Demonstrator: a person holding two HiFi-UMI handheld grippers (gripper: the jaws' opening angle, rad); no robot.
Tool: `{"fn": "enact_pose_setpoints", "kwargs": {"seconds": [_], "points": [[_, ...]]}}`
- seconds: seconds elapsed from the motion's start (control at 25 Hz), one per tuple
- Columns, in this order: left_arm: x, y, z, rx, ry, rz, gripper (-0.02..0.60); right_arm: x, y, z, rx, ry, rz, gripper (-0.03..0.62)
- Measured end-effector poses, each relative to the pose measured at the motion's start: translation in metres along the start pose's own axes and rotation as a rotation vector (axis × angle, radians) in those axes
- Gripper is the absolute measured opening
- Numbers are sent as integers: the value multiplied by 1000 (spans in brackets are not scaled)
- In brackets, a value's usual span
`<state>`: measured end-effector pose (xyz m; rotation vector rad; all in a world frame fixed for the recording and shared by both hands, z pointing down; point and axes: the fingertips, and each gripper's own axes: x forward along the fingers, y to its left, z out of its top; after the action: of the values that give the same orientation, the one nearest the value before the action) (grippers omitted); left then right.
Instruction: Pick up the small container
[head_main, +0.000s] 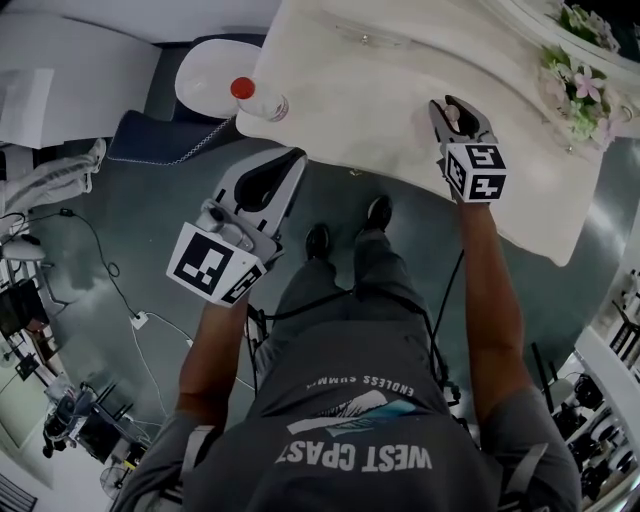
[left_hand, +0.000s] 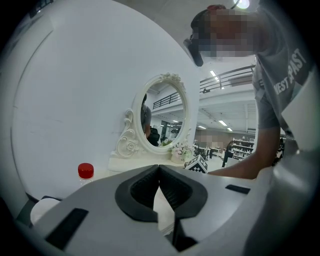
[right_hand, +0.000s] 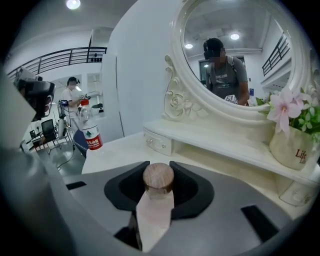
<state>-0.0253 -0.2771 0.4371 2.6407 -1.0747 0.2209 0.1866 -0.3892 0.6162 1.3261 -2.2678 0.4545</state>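
Head view, from the left: the left gripper (head_main: 295, 157) hangs over the grey floor (head_main: 150, 210), just off the near edge of the white dressing table (head_main: 380, 110), well apart from the small container. In the left gripper view its two black pads are pressed together at their tips, with nothing between them. Its marker cube (head_main: 214, 264) faces up toward the camera.

One water bottle (head_main: 262, 101) with a red cap stands on the table's left corner, near the left gripper's tips but not touching them.

Farther right, the right gripper (head_main: 452, 104) reaches over the tabletop. In the right gripper view the small container (right_hand: 159, 178), one only, sits between its jaws. It has a pale body under a round wooden lid, and the black pads close against the lid from either side, so the right gripper pinches it. The container stands upright, and its lid rises slightly above the jaws. A second marker cube (head_main: 475, 172) rides on this gripper, which makes two cubes in all.

Behind the container a shelf carries one small drawer (right_hand: 157, 142) with two knobs. Above it stands one oval mirror (right_hand: 240, 50) in a carved white frame. At the far right is one cream flowerpot (right_hand: 292, 150) with pink blossoms.
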Motion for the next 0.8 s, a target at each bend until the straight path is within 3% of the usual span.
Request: {"fn": "enact_pose_setpoints", "kwargs": {"seconds": [0.8], "points": [[-62,2,50,111,-85,16,17,-107,14,99,-6,-152,-70,140]]}}
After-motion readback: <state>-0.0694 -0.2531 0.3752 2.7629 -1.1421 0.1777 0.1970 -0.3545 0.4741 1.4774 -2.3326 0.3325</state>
